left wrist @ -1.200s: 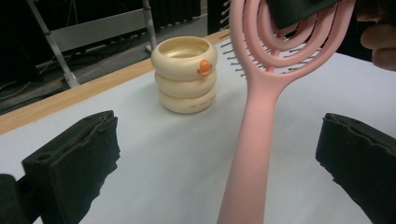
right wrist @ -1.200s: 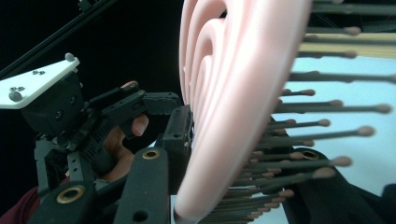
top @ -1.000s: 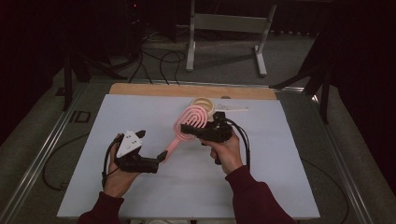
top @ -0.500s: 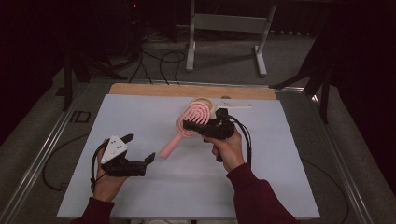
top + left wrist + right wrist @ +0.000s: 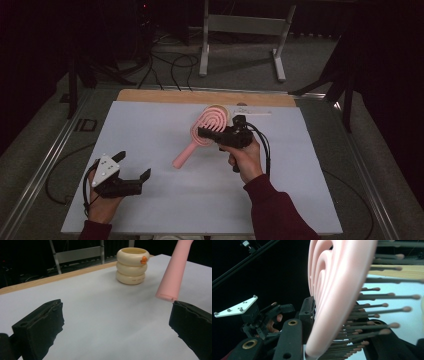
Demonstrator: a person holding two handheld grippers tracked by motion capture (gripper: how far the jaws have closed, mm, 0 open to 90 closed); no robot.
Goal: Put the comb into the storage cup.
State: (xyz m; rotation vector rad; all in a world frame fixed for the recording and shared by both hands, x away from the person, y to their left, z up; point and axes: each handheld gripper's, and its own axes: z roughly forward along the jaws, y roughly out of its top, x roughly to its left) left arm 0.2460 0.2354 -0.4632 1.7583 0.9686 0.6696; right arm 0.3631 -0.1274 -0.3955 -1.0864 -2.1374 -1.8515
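Since the earlier frame, the left claw (image 5: 134, 167) has withdrawn toward the near-left of the tabletop (image 5: 150, 135), clear of the pink hairbrush (image 5: 200, 137); its jaws stand apart and hold nothing. The right claw (image 5: 210, 134) is clamped on the brush head, holding it tilted above the tabletop, handle end pointing down-left. A cream ringed container (image 5: 131, 265) stands behind the brush.

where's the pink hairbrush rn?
In the high view the pink hairbrush is just right of the table's centre, its head clamped in the right gripper, in front of the cream ringed holder; its handle slants toward the left gripper.
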